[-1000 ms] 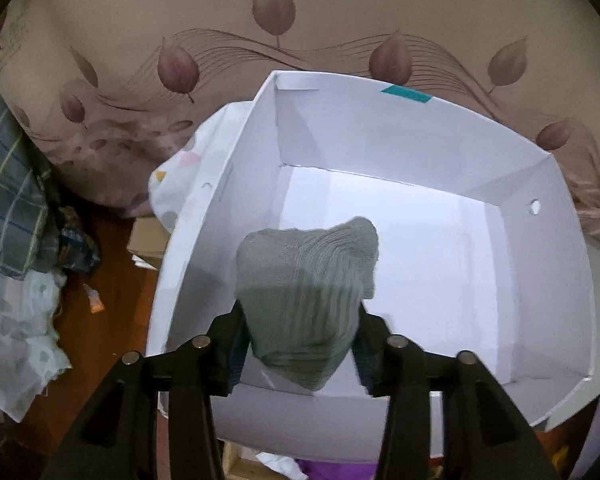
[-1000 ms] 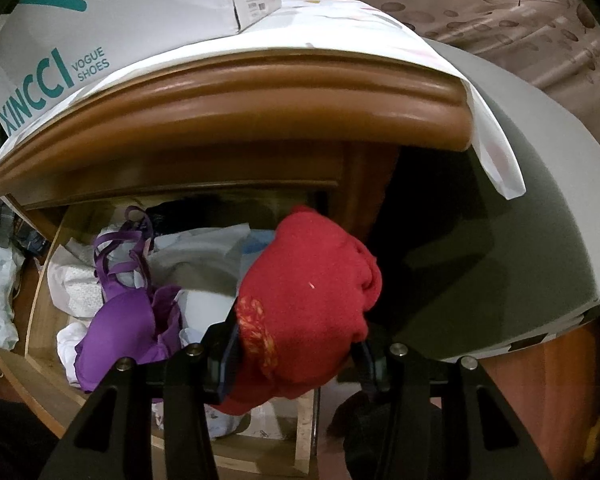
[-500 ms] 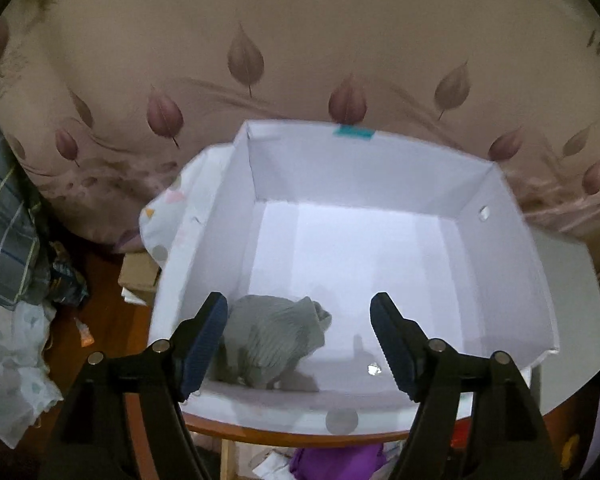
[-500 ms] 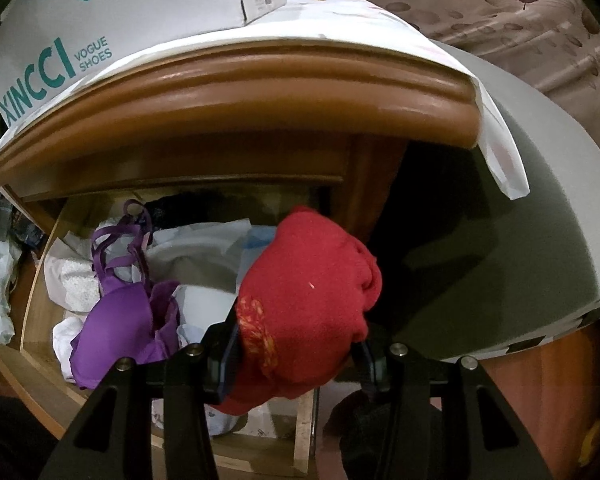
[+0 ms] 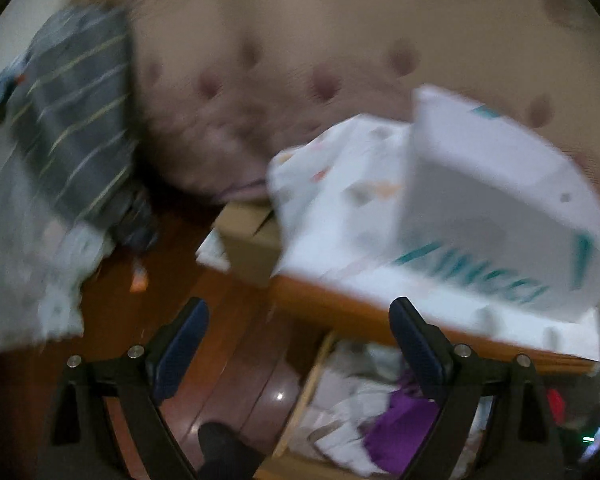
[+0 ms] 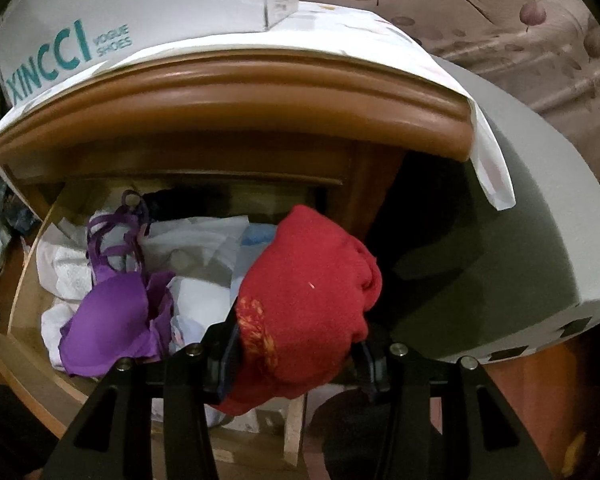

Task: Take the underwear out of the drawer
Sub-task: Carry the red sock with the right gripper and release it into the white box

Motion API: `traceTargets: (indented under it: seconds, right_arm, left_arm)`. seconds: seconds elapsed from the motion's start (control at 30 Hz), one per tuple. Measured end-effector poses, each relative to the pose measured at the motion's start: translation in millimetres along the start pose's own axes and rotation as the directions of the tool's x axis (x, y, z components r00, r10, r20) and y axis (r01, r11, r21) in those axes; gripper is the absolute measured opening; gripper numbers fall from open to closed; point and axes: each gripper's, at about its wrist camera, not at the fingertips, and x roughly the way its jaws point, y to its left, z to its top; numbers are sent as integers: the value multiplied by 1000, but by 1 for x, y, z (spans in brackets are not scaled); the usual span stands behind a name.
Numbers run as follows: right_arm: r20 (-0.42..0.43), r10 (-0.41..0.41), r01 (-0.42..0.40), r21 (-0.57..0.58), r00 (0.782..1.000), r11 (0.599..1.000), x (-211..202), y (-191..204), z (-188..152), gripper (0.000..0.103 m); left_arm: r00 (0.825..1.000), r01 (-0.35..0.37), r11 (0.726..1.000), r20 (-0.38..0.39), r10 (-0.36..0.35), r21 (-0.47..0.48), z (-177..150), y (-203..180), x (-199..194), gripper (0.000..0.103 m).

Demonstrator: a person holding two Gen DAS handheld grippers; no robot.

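Observation:
My right gripper [image 6: 296, 344] is shut on a bundled red garment [image 6: 308, 300], held above the right end of the open wooden drawer [image 6: 24, 280]. In the drawer lie a purple bra [image 6: 112, 312] and white clothes [image 6: 204, 248]. In the blurred left wrist view my left gripper [image 5: 300, 332] has its jaws opening wide, with nothing between them. It hangs over the wooden floor [image 5: 172, 288] left of the drawer [image 5: 312, 380], where purple cloth [image 5: 400, 424] shows. The white shoe box [image 5: 492, 200] stands on the nightstand top to its right.
The nightstand's rounded wooden top [image 6: 260, 96] overhangs the drawer, with a white cloth [image 6: 380, 40] and the shoe box [image 6: 140, 8] on it. A grey bed edge [image 6: 520, 220] lies to the right. Striped grey fabric [image 5: 72, 120] and a cardboard box [image 5: 252, 240] sit left of the nightstand.
My left gripper let the grey garment fall into the white box, opened wide, then swung away left and down toward the drawer. The right gripper kept still with the red garment.

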Motion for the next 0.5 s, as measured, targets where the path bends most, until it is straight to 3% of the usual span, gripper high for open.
traceTargets:
  seconds: [0.17, 0.3, 0.5]
  right_arm:
    - [31, -18, 19, -36, 999, 999, -12, 6, 5, 48]
    - [38, -28, 30, -58, 999, 998, -26, 9, 6, 48]
    - [68, -5, 11, -89, 998, 996, -60, 15, 18, 48]
  left_arm:
    - [993, -97, 986, -85, 86, -134, -42, 36, 52, 90]
    - [985, -146, 980, -110, 132, -134, -57, 50, 68, 89]
    - [991, -97, 979, -109, 78, -181, -57, 64, 66, 89]
